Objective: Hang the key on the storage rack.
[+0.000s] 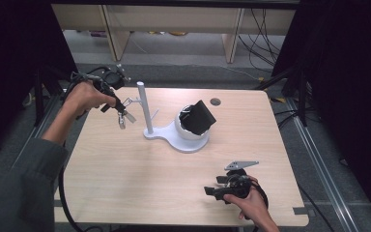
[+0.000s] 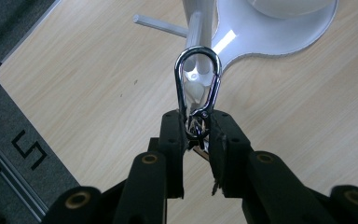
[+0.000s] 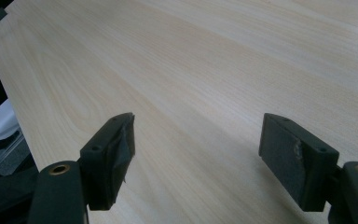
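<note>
Left gripper [image 2: 198, 128] clamped on carabiner [image 2: 198, 79]; loop to be kept level with the stand's [image 1: 145, 107] peg. Right gripper [image 3: 198, 154] wide, idle.

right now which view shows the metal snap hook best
The left gripper view: the snap hook sits close and sharp, clamped at its base. The high view shows it small beside the white post.

A shiny silver carabiner [image 2: 198, 81] is being pinched at its lower, swivel end between the jaws, its oval loop sticking out ahead, closed and upright, hanging above the table beside the white stand's post [image 2: 199, 32].
</note>
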Demonstrator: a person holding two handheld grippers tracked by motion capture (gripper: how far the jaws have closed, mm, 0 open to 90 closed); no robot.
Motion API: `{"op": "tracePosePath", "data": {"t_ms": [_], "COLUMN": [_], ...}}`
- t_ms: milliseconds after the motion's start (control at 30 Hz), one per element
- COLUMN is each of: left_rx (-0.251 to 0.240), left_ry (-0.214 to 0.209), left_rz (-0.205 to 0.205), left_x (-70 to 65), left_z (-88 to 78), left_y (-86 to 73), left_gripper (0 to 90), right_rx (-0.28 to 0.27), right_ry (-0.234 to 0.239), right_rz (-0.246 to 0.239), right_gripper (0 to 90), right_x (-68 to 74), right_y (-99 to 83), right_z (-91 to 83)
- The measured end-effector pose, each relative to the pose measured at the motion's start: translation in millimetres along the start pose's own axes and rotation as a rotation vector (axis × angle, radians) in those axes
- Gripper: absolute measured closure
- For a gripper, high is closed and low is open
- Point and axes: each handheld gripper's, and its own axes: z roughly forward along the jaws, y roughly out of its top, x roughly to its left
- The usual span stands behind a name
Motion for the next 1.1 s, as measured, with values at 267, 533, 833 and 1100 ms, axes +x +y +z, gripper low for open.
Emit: {"op": "tracePosePath", "data": {"t_ms": [267, 533, 833, 1100], "left_rx": [0.011, 0.016, 0.003, -0.017], "left_ry": [0.002, 0.001, -0.010, -0.019], "left_rz": [-0.007, -0.001, -0.008, -0.024], "left_x": [2.2, 0.8, -0.8, -0.7], "left_z": [10.0, 20.1, 33.1, 33.5], "left_y": [5.8, 13.0, 15.1, 6.2], "left_gripper": [75.1, 75.1, 75.0, 67.8], "right_rx": [-0.001, -0.005, -0.002, -0.007], "right_ry": [0.003, -0.011, 0.004, -0.014], "right_rz": [-0.003, -0.012, -0.006, -0.005], "right_gripper": [27.9, 27.9, 27.9, 27.9], "right_x": [0.4, -0.2, 0.4, 0.8], "right_y": [0.2, 0.3, 0.3, 0.3], "right_z": [-0.1, -1.1, -0.6, -0.5]}}
